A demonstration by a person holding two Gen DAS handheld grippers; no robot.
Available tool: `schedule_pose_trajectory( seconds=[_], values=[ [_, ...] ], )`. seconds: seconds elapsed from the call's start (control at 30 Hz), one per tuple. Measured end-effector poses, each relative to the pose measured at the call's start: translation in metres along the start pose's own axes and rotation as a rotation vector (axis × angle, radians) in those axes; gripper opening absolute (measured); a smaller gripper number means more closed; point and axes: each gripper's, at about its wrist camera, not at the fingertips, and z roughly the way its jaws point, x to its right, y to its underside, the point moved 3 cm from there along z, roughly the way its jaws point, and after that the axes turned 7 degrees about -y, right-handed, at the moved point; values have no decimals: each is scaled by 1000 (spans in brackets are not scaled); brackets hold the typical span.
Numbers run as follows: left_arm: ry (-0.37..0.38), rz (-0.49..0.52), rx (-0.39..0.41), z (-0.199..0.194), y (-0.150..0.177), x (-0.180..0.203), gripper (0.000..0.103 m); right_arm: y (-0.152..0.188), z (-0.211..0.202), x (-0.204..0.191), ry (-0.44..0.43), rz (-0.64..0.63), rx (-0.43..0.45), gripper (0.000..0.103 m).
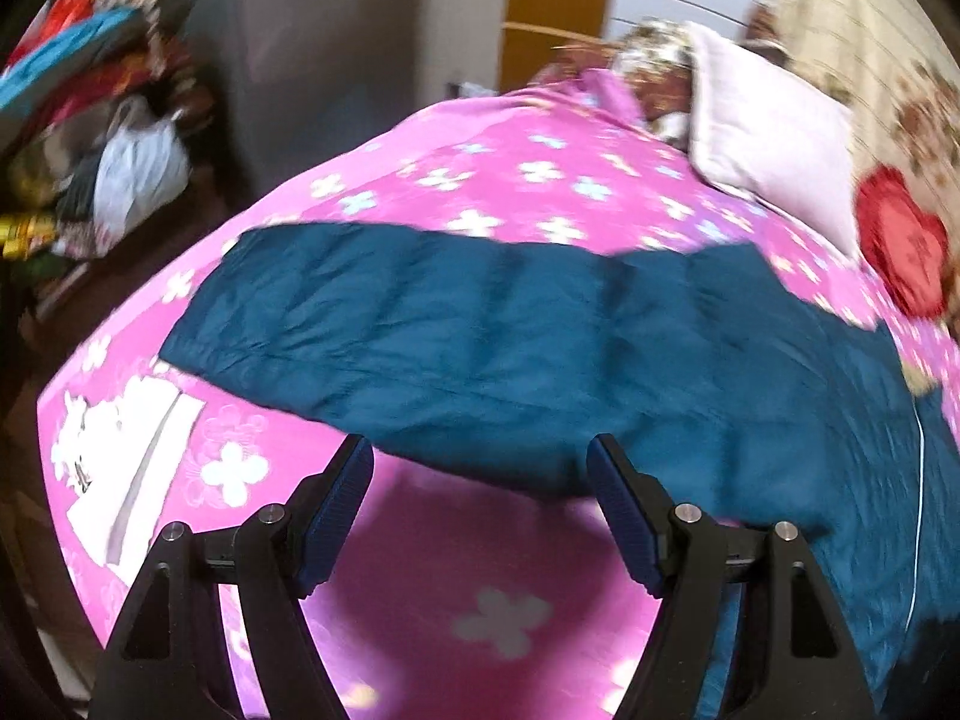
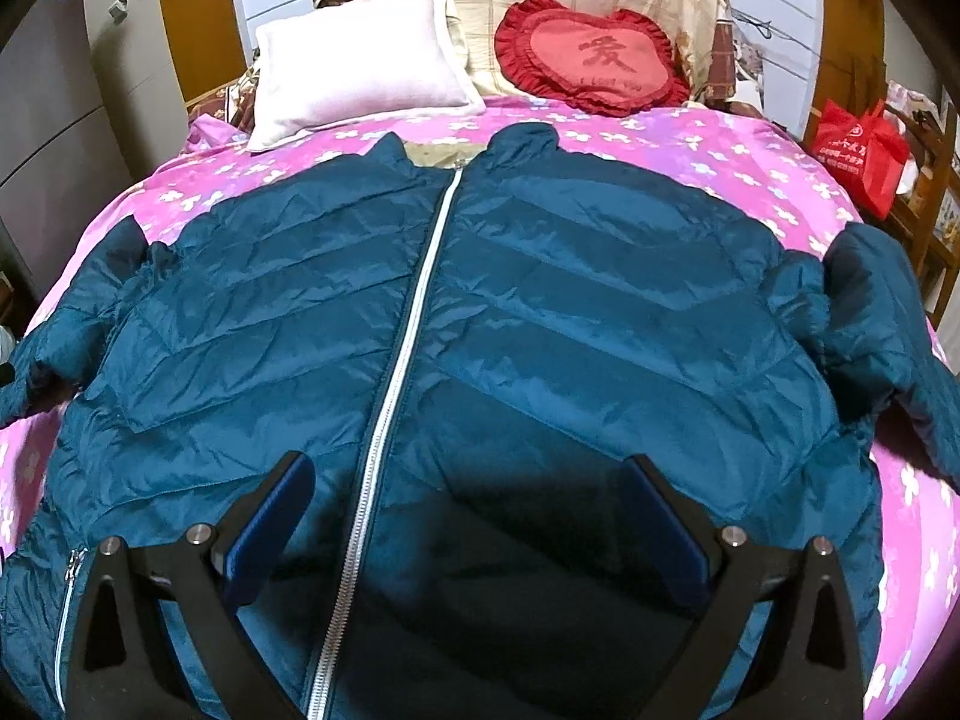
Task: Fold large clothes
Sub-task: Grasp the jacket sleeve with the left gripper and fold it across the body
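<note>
From my left gripper [image 1: 480, 516], I see a teal quilted puffer jacket [image 1: 456, 348] lying flat on a bed covered with a pink floral bedspread [image 1: 480, 180]. This view is blurred. The jaws stand wide apart and hold nothing; between them I see only pink cover. The jacket's left sleeve [image 1: 336, 312] stretches out toward ten o'clock, its cuff end at about nine o'clock from the sleeve's middle. The sleeve's near edge lies just beyond the fingertips, at twelve o'clock from the gripper. I cannot tell whether a fingertip touches the fabric.

Moving right, my right gripper [image 2: 468, 516] hangs over the jacket's [image 2: 540, 324] lower front, close to the hem. Its jaws are also spread wide and empty, with dark shadowed fabric between them. The white zipper [image 2: 414, 324] runs from seven o'clock up to twelve o'clock, ending at the collar [image 2: 522, 141], so the jacket's long axis points away from me toward the headboard. The zipper passes just inside the left fingertip. The right sleeve [image 2: 870, 324] bends off at two to three o'clock, well apart from this gripper. Beyond the collar sit a pale pink pillow [image 2: 360, 60] at eleven o'clock and a red heart-shaped cushion [image 2: 594, 54] at one o'clock.

My judgement: the left gripper is nearer a sleeve, so folding that sleeve inward across the chest looks like the first move.
</note>
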Motion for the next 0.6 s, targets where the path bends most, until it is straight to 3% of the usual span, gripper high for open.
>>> schedule_pose_trajectory(
  seconds=[0.37, 0.6],
  values=[
    [-167, -222, -8, 52, -49, -111, 52, 2, 2, -1, 0, -18, -13, 103],
    [-191, -305, -59, 84, -58, -147, 52, 0, 1, -7, -1, -41, -16, 103]
  ],
)
